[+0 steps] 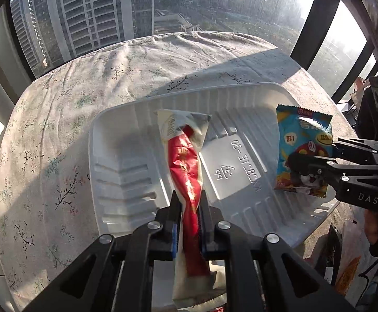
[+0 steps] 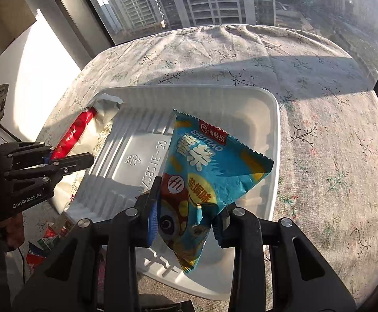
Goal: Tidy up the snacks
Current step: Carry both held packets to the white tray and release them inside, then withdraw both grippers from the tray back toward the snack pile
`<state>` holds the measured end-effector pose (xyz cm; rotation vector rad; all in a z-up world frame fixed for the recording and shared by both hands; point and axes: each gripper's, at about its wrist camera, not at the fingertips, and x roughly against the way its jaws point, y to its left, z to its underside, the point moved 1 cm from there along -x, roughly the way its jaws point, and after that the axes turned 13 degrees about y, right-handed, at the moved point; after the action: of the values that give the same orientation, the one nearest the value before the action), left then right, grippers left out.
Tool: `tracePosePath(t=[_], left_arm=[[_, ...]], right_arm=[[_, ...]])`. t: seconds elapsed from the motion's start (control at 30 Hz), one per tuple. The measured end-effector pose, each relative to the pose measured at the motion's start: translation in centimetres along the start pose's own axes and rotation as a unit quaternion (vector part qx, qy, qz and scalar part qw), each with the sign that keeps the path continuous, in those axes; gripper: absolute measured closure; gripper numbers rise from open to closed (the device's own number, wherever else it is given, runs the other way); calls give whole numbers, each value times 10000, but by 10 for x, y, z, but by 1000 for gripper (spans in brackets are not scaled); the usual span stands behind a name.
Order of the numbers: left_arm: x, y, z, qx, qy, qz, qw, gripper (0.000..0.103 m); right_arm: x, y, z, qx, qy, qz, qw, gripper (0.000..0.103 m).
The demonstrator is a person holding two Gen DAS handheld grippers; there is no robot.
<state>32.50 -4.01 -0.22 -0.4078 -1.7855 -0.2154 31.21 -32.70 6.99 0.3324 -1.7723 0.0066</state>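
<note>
A white ribbed plastic tray lies on the floral tablecloth. My left gripper is shut on a long red-and-white snack packet and holds it over the tray's middle; that packet also shows at the tray's left side in the right wrist view. My right gripper is shut on a blue snack bag held above the tray; the bag and the right gripper appear at the right of the left wrist view. The left gripper shows at the left of the right wrist view.
The round table with the floral cloth stands by large windows with dark frames. More snack packets lie off the near side of the tray.
</note>
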Motion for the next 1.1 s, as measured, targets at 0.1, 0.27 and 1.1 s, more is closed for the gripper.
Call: tracePosePath(t=[0.1,0.27,1.1], left_arm=[[-3,1,-1,6,-13,-140,9999,83],[4,9,-1,186,-186,-134,9996,54],[124,18,230,1034,-2015,-712,9714,0]], right_arm=[[-11,-6,-1,-131,67,-26,9999,69],[-13,-11,-1,-159,7,-88,9998,53],[153,52,235,585,-2661,-1146,9553,7]])
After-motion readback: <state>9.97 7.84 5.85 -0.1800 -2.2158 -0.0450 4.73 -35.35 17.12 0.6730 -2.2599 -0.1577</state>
